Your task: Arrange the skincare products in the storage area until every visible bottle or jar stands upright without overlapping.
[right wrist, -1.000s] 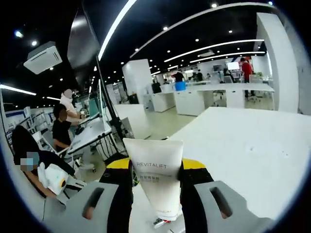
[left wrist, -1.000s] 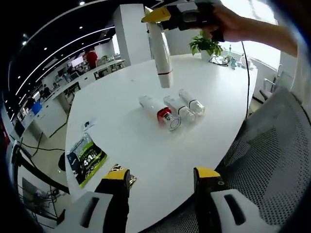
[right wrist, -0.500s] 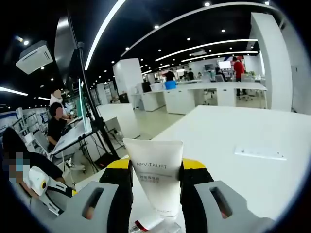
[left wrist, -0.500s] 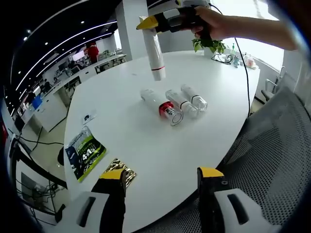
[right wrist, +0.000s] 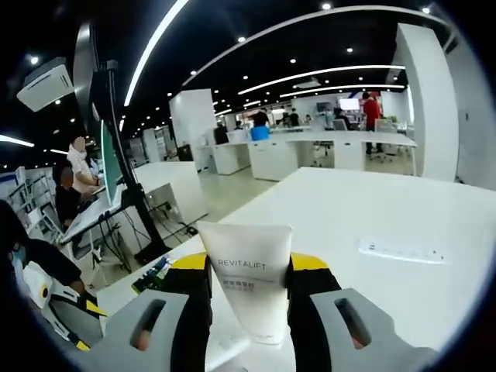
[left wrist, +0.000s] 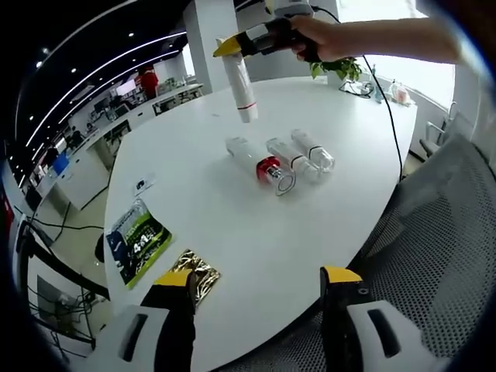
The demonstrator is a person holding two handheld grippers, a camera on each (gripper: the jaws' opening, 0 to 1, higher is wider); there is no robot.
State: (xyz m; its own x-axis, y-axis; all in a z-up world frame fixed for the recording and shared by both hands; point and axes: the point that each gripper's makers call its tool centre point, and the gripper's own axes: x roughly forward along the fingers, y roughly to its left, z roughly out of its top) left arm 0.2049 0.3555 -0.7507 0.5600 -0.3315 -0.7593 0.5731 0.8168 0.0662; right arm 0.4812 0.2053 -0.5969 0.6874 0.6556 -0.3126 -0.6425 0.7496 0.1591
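My right gripper [right wrist: 248, 275] pinches the white soft-plastic Revitalift tube [right wrist: 246, 287] above the white table [left wrist: 232, 225]. Left gripper [left wrist: 260, 310] spread, empty. Tube's light, squashy; I'd grip near the cap.

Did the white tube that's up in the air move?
Yes. Against the three bottles lying on the table, the white tube in the right gripper went farther off, toward the far side.
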